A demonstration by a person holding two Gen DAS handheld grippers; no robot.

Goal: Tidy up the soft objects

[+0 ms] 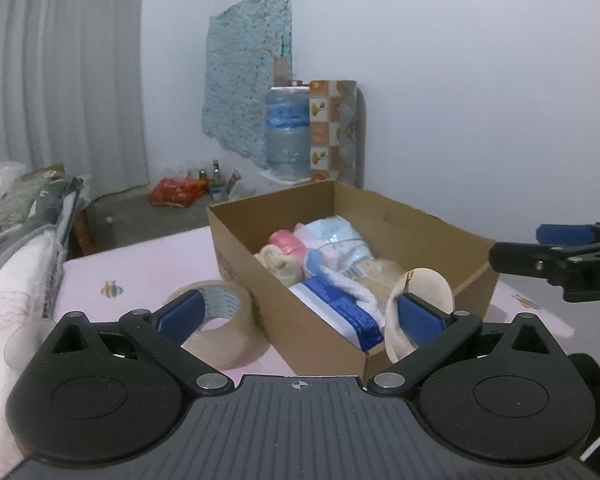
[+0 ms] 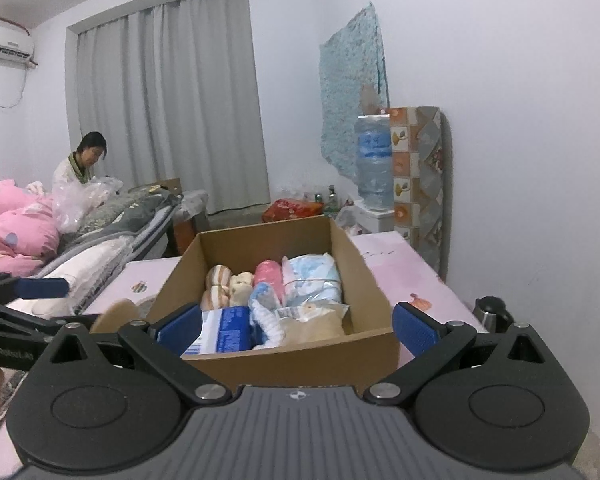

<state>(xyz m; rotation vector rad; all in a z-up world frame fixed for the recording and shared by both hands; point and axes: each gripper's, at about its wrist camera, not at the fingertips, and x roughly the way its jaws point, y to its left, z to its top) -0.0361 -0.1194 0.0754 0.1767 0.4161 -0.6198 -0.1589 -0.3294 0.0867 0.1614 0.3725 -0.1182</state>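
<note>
An open cardboard box (image 1: 244,252) (image 2: 300,356) stands on a pink tabletop (image 1: 140,264). It holds soft goods: a pink roll (image 1: 286,242) (image 2: 268,276), a light blue packet (image 1: 336,240) (image 2: 312,280), beige socks (image 2: 220,280) and a blue-and-white pack (image 1: 340,312) (image 2: 224,332). My left gripper (image 1: 300,316) is open at the box's near left corner, pads wide apart. A cream disc (image 1: 420,284) stands by its right finger, and I cannot tell if they touch. My right gripper (image 2: 298,328) is open across the box's near wall, gripping nothing.
A roll of clear tape (image 1: 220,320) lies left of the box. A bed with pink bedding (image 2: 16,224) and a seated person (image 2: 80,164) are at the left. A water bottle (image 2: 374,160) and a folded mattress (image 2: 420,176) stand by the wall, and a dark kettle (image 2: 492,308) sits at the right.
</note>
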